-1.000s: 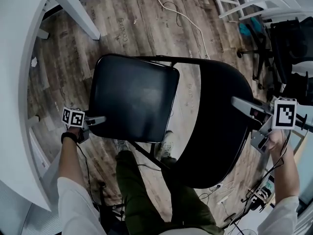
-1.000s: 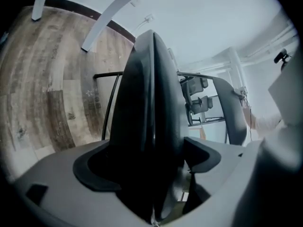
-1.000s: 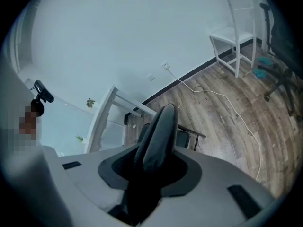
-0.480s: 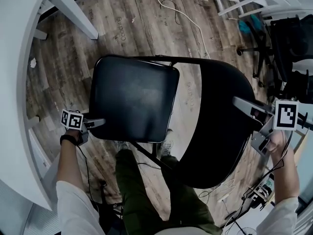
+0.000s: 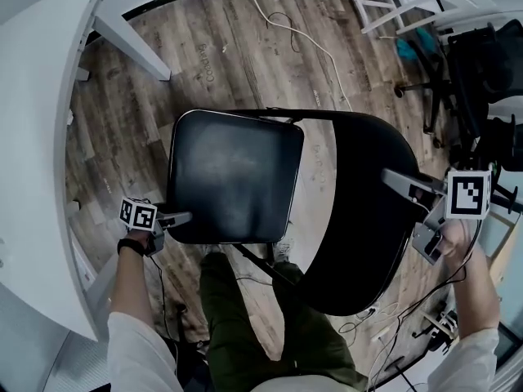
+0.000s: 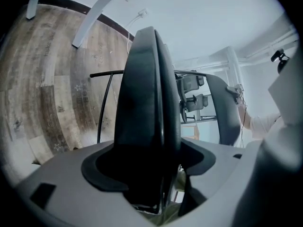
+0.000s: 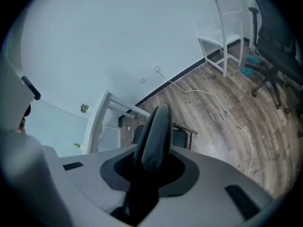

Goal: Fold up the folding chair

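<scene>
The left gripper (image 5: 183, 217) has just been closing and pinches the seat (image 5: 235, 174) edge; the right gripper (image 5: 392, 179) clamps the backrest (image 5: 359, 235) rim. Below lies wood floor (image 5: 229, 47).

Black chair backrest (image 7: 159, 126) tight between right tongs (image 7: 154, 170)

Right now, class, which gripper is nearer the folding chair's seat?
Left. The left gripper, jaws just closing, grips the seat edge; the right gripper, also just closing, clamps the backrest beyond it.
</scene>
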Tool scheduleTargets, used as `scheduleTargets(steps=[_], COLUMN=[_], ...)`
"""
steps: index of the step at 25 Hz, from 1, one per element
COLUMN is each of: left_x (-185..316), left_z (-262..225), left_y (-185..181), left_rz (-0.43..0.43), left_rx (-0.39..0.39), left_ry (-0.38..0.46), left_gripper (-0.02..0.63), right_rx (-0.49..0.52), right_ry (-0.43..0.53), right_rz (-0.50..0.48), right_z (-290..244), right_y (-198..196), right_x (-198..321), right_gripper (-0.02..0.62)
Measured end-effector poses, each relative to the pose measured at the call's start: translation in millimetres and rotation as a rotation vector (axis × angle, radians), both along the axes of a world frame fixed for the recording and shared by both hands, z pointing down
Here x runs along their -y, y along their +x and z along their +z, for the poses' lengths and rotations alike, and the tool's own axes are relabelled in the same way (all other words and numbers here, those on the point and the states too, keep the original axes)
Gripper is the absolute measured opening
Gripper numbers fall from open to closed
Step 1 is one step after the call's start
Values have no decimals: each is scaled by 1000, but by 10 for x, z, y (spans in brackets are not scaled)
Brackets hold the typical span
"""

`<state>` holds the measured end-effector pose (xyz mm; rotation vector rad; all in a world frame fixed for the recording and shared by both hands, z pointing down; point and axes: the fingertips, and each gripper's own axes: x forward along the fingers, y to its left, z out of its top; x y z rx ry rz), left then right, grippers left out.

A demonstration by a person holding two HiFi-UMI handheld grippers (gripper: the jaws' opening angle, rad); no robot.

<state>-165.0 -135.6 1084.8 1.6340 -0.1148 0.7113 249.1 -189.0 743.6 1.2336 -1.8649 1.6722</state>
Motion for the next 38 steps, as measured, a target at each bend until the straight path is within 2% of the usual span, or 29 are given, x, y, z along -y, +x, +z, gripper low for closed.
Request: scheduleTargets(steps=[9,12,16,20,38], left_x=[-29,-59,-108,-158,-449], left_z=[-370,-498,-663,-866,-1598], left_y=[265,325,403,503,1089], left_rz=[32,40,50,49,53], left_rx=[16,17,7,7,47], left_ry=[40,45,49,56,108], left_gripper=[325,316,310,311,333], right_rx=[26,43,-21,-71,-124], right_ry=[-2,-20,-79,-95,-152], right_rz=[14,53,94,89,90], right_z=[-193,-261,-308,-416,-779], right_y=[-42,-87,-50,-3,25], right_x=[23,21,-34,-42,-68], right_gripper=[107,111,117,120,124])
